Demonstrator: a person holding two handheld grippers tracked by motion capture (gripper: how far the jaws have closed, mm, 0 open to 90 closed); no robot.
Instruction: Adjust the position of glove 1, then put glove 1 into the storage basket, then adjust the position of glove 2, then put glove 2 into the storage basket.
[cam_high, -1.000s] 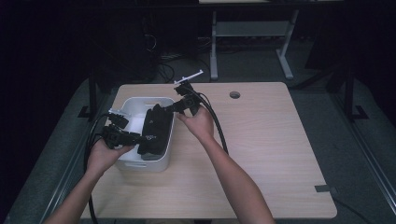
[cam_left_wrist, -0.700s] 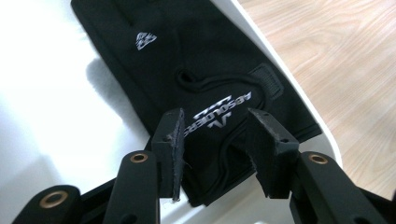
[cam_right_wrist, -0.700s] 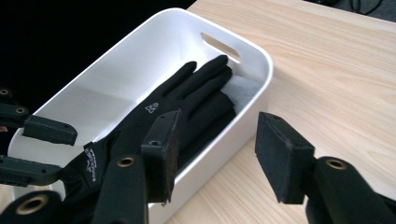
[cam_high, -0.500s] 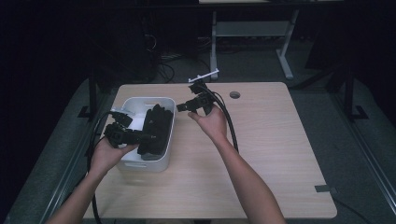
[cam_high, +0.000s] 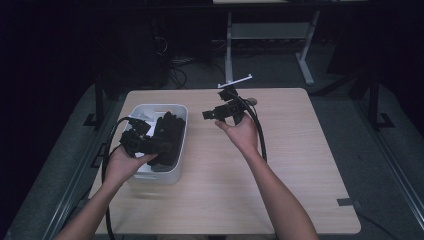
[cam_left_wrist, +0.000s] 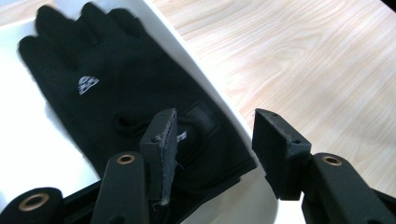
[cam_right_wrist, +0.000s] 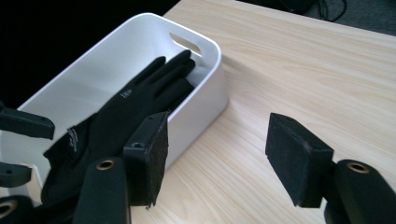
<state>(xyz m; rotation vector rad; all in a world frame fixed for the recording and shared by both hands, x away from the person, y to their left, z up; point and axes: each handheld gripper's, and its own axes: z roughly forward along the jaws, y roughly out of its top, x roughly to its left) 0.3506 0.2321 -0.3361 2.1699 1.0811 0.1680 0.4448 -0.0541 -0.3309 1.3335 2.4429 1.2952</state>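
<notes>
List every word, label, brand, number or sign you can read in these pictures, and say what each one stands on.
No text can be read with certainty.
Small pale checkered emblem on the back of the black glove: a sign, no letters.
Tiny pale mark near the glove's knuckles, seen from the right gripper view: too small to read.
Pale mark near the glove's cuff: blurred, unreadable.
White bin and wooden table: no print visible.

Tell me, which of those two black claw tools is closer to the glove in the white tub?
The left gripper. Its open jaws hang right over the black glove at the white tub; the right gripper is out over bare table.
</notes>
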